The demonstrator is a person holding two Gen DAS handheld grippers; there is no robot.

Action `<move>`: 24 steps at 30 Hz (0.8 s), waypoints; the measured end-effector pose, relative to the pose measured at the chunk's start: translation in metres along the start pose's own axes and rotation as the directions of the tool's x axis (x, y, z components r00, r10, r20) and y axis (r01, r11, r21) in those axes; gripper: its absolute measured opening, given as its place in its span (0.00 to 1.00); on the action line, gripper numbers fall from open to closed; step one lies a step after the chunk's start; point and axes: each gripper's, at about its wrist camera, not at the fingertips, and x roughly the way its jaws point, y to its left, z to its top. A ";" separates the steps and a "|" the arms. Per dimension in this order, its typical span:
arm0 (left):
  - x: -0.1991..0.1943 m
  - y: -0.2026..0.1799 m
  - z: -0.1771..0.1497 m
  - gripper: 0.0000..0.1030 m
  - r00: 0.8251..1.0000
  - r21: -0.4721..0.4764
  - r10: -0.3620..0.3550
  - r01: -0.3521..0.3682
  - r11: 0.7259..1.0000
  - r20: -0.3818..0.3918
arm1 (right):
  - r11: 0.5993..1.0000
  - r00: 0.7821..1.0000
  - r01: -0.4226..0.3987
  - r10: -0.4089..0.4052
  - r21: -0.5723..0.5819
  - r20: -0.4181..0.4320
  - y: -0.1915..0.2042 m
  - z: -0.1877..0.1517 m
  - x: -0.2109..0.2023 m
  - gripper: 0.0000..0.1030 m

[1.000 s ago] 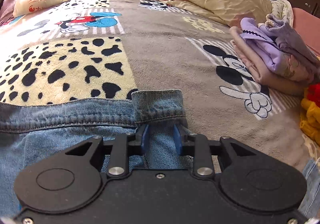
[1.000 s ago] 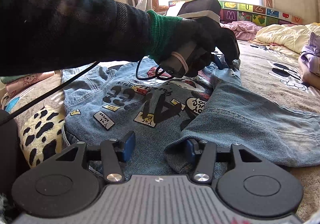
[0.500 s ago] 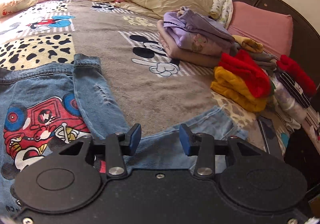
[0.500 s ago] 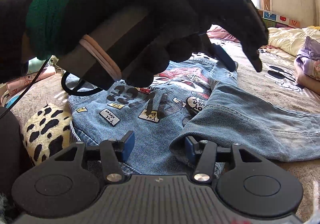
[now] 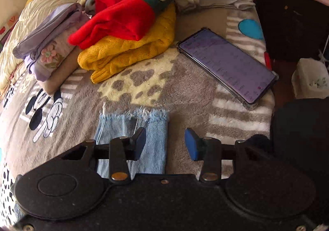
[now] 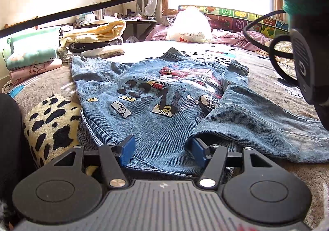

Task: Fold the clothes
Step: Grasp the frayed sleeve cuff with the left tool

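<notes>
**On the bed: one jacket, two open claws**

Nearest the left claw (image 5: 165,144), whose jaws stand apart and hold nothing, lies the frayed cuff (image 5: 133,128) of a denim sleeve, under the left finger and flat on the blanket (image 5: 185,95). Beyond it rests one phone (image 5: 226,64), screen up, close to the bed's edge. Further off sit a yellow knit (image 5: 127,51) with a red knit (image 5: 123,19) on top, and a purple pile (image 5: 47,45) beside them.

Seen from the right claw (image 6: 162,150), also spread wide and empty, the jacket (image 6: 156,95) lies back-up just past the fingers, one sleeve (image 6: 257,119) crossing out to the right over the hem. Far behind stand more stacked clothes (image 6: 94,41).

One jacket, two sleeves, one cuff in the left view. Denim like this is probably heavy and fairly stiff, not slippery, and should hold a crease; thick seams may resist. The cuff looks the best place to pinch, so the sleeve can be drawn across the back
</notes>
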 end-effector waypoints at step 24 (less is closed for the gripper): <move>-0.307 0.152 -0.351 0.01 0.737 -0.978 0.650 0.073 0.197 0.187 | 0.999 1.000 0.023 -0.022 -0.038 0.017 0.005 0.002 -0.026 0.60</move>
